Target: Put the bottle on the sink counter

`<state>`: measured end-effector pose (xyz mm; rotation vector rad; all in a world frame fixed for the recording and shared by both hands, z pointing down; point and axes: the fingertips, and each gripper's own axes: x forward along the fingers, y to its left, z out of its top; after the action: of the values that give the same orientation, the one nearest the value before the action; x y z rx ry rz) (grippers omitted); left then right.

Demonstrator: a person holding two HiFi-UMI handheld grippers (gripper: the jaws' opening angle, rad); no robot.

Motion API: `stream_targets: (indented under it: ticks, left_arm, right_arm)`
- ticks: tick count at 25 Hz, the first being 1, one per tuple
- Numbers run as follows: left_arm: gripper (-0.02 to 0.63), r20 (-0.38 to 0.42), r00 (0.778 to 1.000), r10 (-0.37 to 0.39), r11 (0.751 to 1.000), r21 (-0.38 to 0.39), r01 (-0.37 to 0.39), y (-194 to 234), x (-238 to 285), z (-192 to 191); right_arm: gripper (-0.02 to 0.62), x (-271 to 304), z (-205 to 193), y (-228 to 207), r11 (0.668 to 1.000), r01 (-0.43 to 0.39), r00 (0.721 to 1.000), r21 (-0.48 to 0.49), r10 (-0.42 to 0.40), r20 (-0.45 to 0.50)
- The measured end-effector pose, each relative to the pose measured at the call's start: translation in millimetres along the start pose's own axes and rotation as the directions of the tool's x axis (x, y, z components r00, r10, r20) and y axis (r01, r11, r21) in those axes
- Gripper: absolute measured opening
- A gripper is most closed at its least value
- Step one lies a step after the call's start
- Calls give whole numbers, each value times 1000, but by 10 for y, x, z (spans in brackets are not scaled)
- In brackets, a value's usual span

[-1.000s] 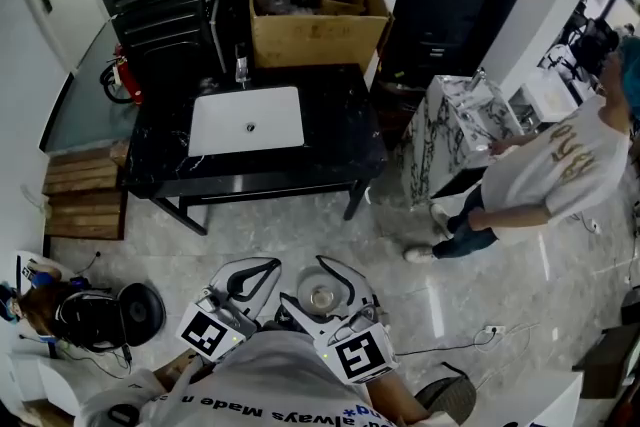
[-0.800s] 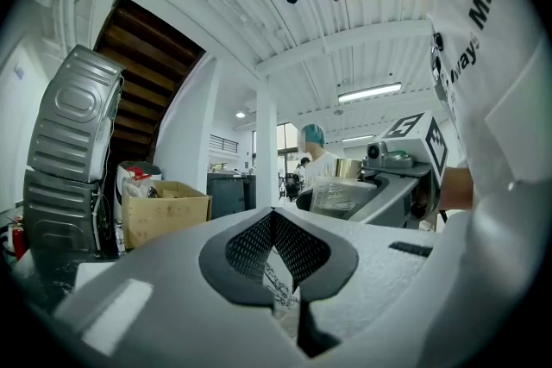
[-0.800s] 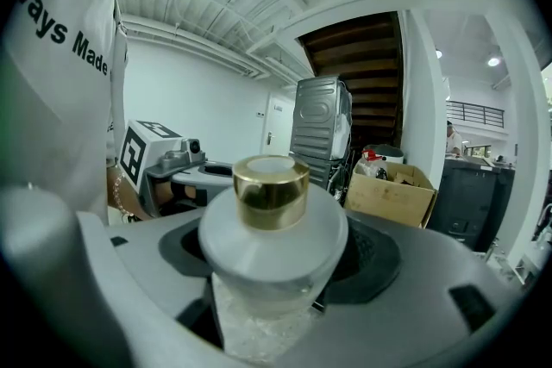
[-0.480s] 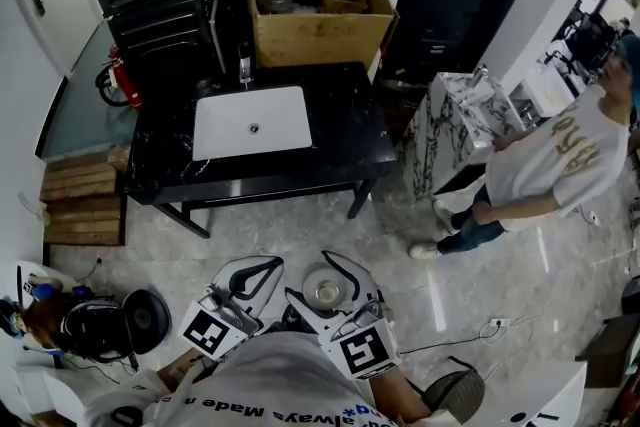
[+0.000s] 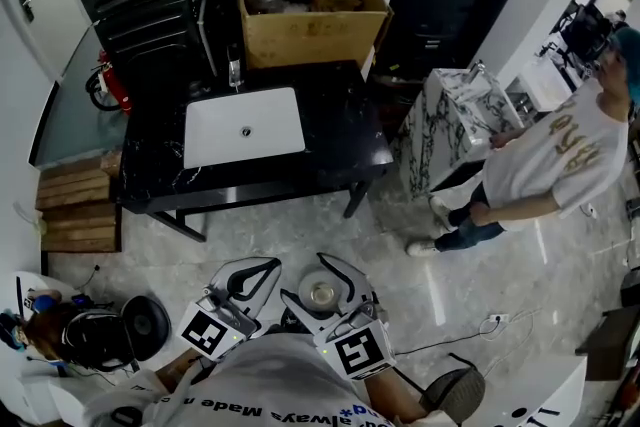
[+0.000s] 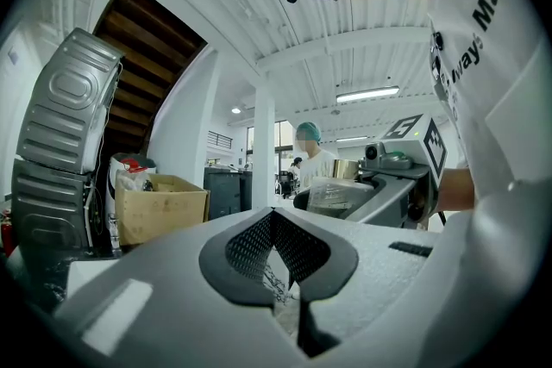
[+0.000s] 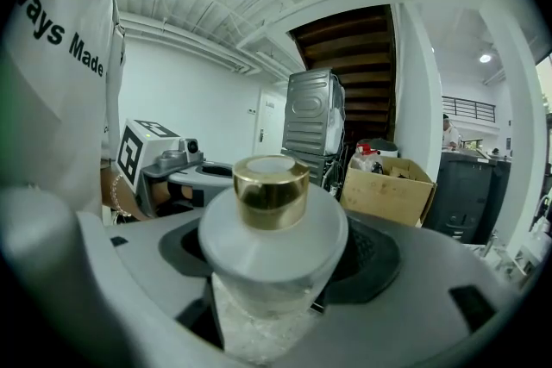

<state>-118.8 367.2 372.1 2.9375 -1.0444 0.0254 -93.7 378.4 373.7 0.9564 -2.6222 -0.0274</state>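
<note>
One bottle [image 7: 272, 224] | clamped between right gripper [image 7: 274, 280] fingers [image 7: 375, 258] (gold cap up)

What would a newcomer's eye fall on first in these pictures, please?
The frosted bottle with a gold cap stands out, clamped in the right gripper low in the head view. Ahead stands the black sink counter with its white basin, a cardboard box behind it, and a person at the right.

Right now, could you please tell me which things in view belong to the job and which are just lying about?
Job: bottle, held in the right claw; sink counter.
Lying about: cardboard box, wooden pallet, marble-patterned stand.
</note>
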Motion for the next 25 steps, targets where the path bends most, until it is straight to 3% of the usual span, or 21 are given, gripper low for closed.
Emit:
stream_targets:
  ticks: [16, 25]
  left_arm:
    - [2, -7, 1000, -25, 999, 28, 25, 380, 1590, 123]
    - [3, -21, 1000, 14, 999, 31, -14, 537, 2283, 148]
  right_arm:
    - [336, 105, -130, -1621, 999, 37, 999, -15, -36, 16]
    - [336, 121, -232, -2312, 1000, 3, 998, -5, -3, 66]
